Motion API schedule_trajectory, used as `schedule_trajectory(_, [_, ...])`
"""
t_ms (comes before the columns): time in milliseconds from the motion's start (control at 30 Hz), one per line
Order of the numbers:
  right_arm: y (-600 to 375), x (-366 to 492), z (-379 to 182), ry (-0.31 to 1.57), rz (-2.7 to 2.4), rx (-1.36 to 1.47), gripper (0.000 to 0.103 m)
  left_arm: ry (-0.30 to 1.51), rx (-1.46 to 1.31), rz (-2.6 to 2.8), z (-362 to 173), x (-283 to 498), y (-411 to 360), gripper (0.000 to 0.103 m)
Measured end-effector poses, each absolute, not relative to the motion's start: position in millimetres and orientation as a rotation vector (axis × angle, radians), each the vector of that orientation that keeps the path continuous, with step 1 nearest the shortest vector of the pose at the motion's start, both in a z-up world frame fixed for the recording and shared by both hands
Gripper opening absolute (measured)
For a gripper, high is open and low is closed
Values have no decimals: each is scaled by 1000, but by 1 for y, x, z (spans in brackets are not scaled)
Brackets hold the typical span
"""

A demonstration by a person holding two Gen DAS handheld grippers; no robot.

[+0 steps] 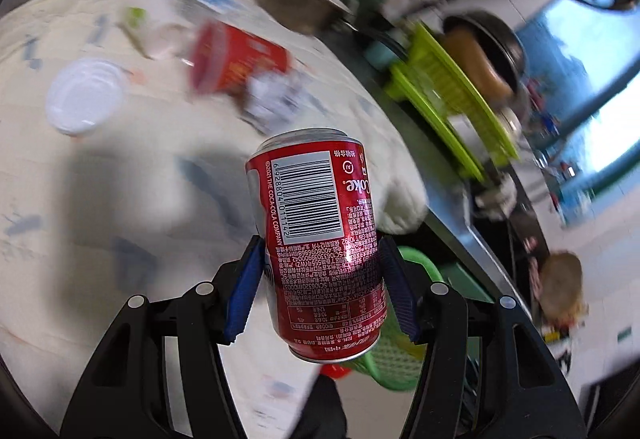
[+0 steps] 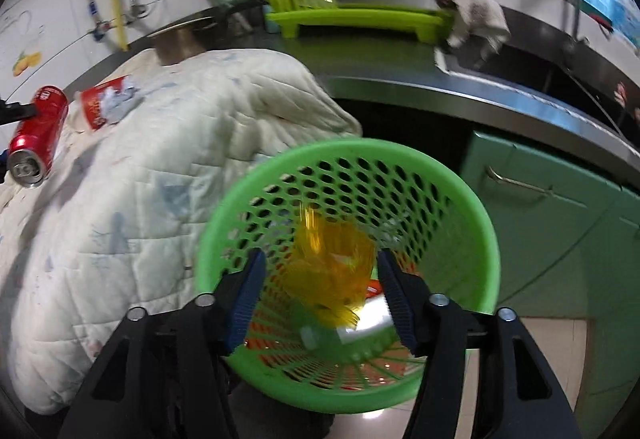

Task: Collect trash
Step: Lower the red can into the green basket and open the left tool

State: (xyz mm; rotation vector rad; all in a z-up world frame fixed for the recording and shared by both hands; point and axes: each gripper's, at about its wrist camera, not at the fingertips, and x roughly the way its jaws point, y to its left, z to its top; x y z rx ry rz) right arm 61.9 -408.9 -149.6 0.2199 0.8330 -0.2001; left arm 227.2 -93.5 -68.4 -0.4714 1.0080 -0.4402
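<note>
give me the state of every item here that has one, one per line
cola can: lifted, clamped in the left gripper
right gripper: open, nothing between its fingers
green basket: tilted, trash inside
yellow wrapper: in the basket, blurred
red cup: lying on its side on the quilt
white lid: flat on the quilt

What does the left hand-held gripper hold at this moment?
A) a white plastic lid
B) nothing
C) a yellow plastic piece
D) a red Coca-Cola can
D: in the left wrist view, the left hand-held gripper has its blue pads pressed on both sides of the red Coca-Cola can, lifted above the quilted cloth.
</note>
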Motion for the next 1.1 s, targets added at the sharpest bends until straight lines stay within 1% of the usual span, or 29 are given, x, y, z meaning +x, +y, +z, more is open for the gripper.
schedule_trajectory(100, [-416, 57, -154, 834, -222, 233, 69, 1029, -427, -519, -70, 218, -133, 57])
schedule_trajectory(167, [-419, 55, -152, 829, -224, 242, 69, 1044, -398, -554, -72, 213, -154, 57])
schedule_trajectory(267, [-425, 49, -147, 803, -233, 256, 74, 1081, -352, -619, -80, 207, -193, 57])
schedule_trajectory(500, [-437, 29, -129, 750, -254, 266, 75, 1139, -255, -714, -101, 198, -268, 57])
schedule_trajectory(733, [-453, 9, -120, 718, -279, 288, 76, 1220, -135, -755, -138, 190, -331, 58])
schedule_trajectory(867, [-459, 1, -122, 718, -285, 307, 76, 1264, -60, -743, -159, 190, -348, 59])
schedule_trajectory(967, [-464, -3, -124, 719, -290, 324, 76, 1282, -14, -740, -168, 189, -354, 61])
schedule_trajectory(1100, [-465, -4, -125, 719, -288, 336, 76, 1276, -1, -757, -170, 187, -356, 64])
